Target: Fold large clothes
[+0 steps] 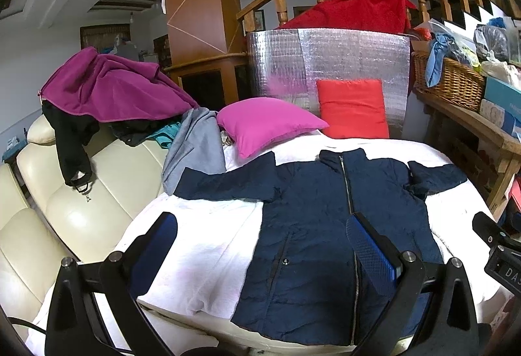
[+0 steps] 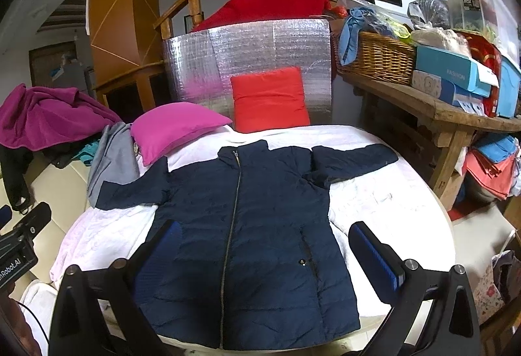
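A navy quilted jacket (image 1: 312,225) (image 2: 247,232) lies flat and zipped on the white cover (image 1: 202,245) (image 2: 384,206), collar at the far end, both sleeves spread out sideways. My left gripper (image 1: 260,245) hovers open above the jacket's left half near the hem, with nothing between its blue pads. Over the jacket's lower middle my right gripper (image 2: 265,252) hangs open too, also holding nothing. The right gripper's body shows at the right edge of the left wrist view.
A magenta cushion (image 1: 267,123) and a red cushion (image 1: 353,108) sit at the far end against a silver foil panel (image 1: 329,63). A cream sofa (image 1: 65,203) with piled clothes, among them a magenta garment (image 1: 110,86), stands left. A cluttered wooden bench (image 2: 429,108) with a wicker basket (image 2: 374,58) stands right.
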### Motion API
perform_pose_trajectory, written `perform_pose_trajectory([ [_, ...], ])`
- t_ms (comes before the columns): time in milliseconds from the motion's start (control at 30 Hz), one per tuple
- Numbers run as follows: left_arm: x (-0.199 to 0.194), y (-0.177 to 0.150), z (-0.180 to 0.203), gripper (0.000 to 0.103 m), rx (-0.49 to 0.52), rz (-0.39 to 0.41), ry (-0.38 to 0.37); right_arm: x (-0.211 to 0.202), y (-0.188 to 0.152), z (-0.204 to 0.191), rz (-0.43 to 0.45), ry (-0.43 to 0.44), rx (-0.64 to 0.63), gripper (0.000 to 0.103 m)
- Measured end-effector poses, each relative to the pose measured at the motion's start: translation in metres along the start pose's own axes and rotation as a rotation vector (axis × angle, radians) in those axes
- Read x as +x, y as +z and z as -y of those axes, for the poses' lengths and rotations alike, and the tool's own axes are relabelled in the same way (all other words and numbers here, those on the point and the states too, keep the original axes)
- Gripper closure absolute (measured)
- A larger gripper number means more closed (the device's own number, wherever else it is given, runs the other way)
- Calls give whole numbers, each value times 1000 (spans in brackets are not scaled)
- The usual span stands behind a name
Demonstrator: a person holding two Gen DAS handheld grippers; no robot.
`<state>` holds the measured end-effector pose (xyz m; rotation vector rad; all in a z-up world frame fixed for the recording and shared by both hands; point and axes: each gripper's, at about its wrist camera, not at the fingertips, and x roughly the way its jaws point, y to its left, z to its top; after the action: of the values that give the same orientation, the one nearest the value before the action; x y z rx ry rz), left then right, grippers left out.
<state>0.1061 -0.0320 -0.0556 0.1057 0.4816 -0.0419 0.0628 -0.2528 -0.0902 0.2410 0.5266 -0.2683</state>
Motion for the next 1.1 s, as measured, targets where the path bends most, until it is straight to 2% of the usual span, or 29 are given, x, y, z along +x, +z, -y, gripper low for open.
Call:
perform_pose_trajectory([
  [500,6,-2,-1,0,-1,-16,-1,3,-2,1,-8,-9,4,0],
  [1100,34,-4,3,0,3,-56,8,34,1,1,-39,-28,1,0],
])
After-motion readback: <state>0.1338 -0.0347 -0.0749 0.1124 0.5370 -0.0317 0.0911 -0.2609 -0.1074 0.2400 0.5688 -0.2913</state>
